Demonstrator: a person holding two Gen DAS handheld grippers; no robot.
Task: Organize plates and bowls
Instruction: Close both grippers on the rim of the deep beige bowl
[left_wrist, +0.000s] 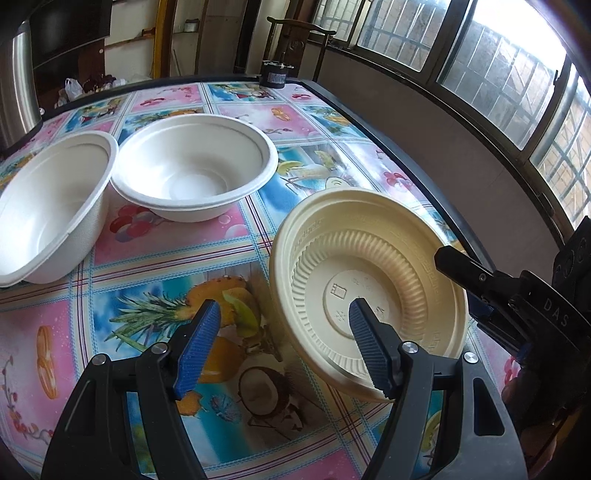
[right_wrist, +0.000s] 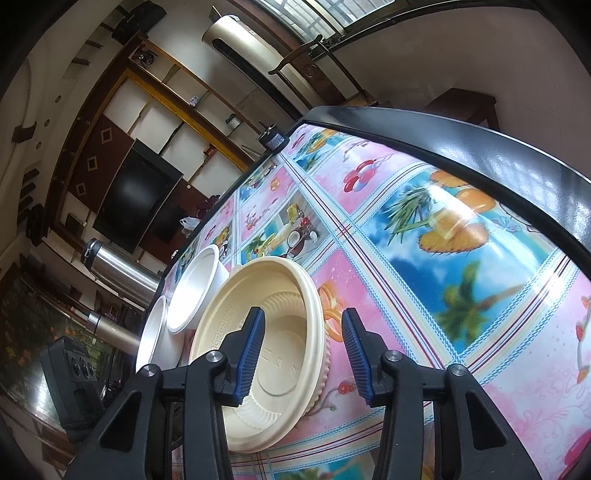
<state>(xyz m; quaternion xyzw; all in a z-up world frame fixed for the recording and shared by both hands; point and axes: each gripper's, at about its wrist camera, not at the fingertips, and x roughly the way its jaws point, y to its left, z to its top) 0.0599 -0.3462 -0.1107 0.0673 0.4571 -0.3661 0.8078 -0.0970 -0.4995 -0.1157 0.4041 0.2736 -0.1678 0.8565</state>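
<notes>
The left gripper (left_wrist: 284, 328) hangs low over the tablecloth (left_wrist: 155, 254), jaws spread, holding nothing; the right gripper (right_wrist: 301, 332), tilted sideways, is spread astride the rim of the ribbed cream bowl (left_wrist: 369, 284), near right; two white bowls (left_wrist: 195, 166) sit far left, rims touching.

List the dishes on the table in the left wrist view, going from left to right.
White bowl at the left edge → second white bowl → cream ribbed bowl, tilted toward the camera.
</notes>
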